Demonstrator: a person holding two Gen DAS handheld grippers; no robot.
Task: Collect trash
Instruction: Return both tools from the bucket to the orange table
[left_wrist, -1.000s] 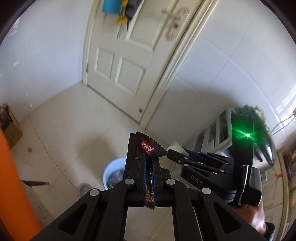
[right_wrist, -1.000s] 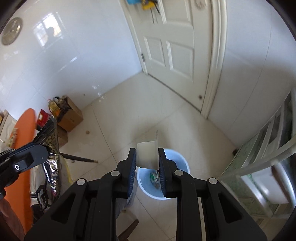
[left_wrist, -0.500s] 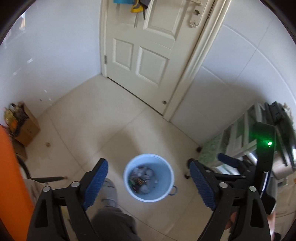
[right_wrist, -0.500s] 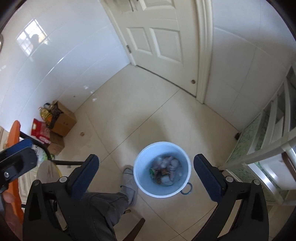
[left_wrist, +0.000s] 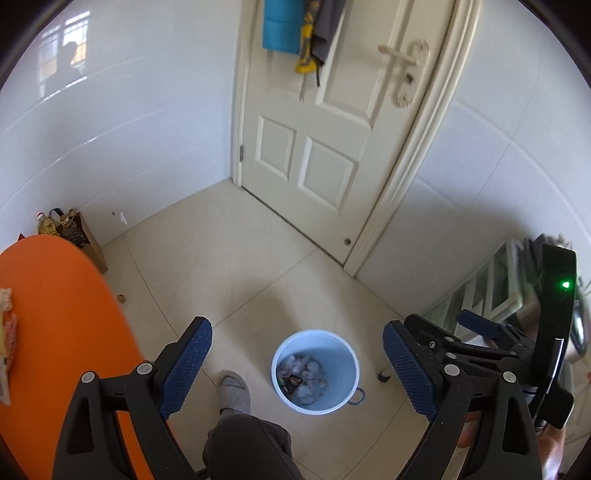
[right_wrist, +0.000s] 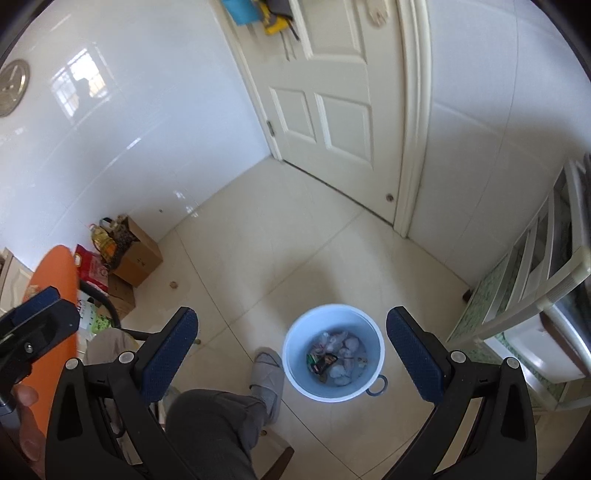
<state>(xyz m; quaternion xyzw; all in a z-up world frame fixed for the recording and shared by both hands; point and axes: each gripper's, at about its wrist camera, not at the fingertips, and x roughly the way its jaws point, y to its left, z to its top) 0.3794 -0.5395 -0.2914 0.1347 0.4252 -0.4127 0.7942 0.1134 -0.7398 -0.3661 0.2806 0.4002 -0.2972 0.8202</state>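
A light blue trash bucket (left_wrist: 343, 400) stands on the tiled floor below both grippers; it also shows in the right wrist view (right_wrist: 295, 365). It holds crumpled white paper and a dark snack wrapper (right_wrist: 325, 362). My left gripper (left_wrist: 297, 363) is wide open and empty above the bucket. My right gripper (right_wrist: 291, 345) is wide open and empty above it too. The right gripper's body shows at the right of the left wrist view (left_wrist: 517, 343). The left gripper shows at the left edge of the right wrist view (right_wrist: 33, 332).
An orange table (left_wrist: 55, 325) is at the left with a snack packet (left_wrist: 7, 332) on it. My leg and grey slipper (right_wrist: 267, 374) are beside the bucket. Cardboard boxes (right_wrist: 138, 256) stand by the wall. A white door (left_wrist: 332, 129) and a white shelf unit (right_wrist: 535, 295) are behind.
One second ago the left gripper held a dark wrapper and the right a white piece. Both opened half a second ago and the items dropped into the bucket. Both views have since tilted up.
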